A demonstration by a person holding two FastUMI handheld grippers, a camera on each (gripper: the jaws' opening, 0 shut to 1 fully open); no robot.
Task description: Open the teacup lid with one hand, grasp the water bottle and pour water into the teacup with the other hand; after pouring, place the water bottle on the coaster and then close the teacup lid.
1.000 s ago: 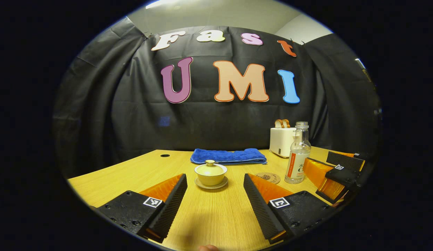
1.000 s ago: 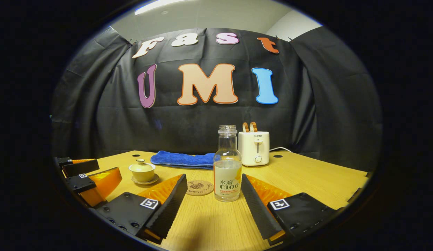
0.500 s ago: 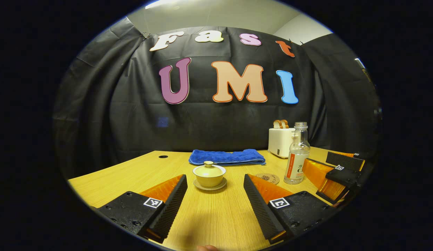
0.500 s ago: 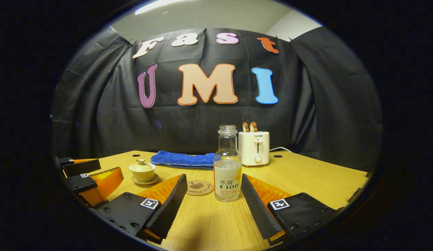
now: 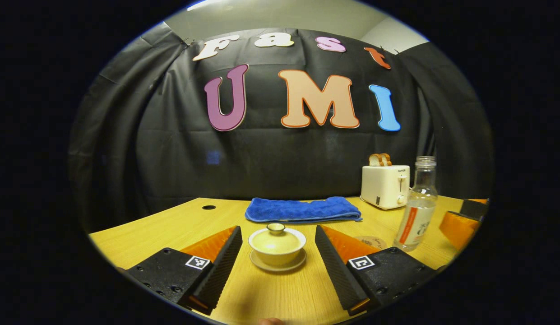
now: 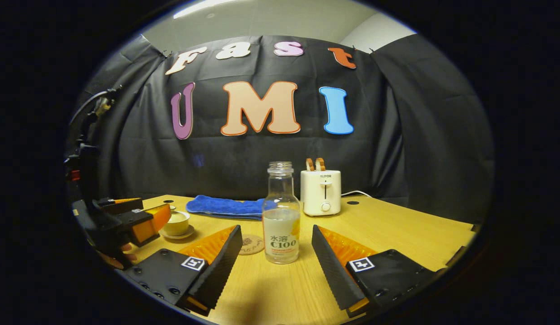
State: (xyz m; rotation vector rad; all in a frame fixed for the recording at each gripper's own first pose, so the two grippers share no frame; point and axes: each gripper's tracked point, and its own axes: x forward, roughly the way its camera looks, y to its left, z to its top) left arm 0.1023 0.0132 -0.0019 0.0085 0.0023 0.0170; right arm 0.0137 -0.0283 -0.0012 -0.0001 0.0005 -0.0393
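The pale yellow lidded teacup (image 5: 277, 241) stands on its saucer, lid on, just between the tips of my open left gripper (image 5: 277, 229), with gaps on both sides. In the right gripper view, the left gripper (image 6: 126, 219) partly covers the teacup (image 6: 177, 222). The clear water bottle (image 6: 281, 216), uncapped and about half full, stands upright between the fingers of my open right gripper (image 6: 276, 228), touching neither. A round cork coaster (image 6: 251, 245) lies just left of the bottle. In the left gripper view the bottle (image 5: 417, 207) and coaster (image 5: 370, 242) are to the right.
A folded blue towel (image 5: 302, 210) lies behind the teacup. A white toaster (image 6: 321, 192) with bread in it stands at the back, its cord trailing right. The wooden table (image 6: 397, 230) has free room to the right of the bottle.
My left gripper has moved forward, so the teacup now sits between its fingertips. The right gripper has crept slightly closer to the bottle. Both stay open.
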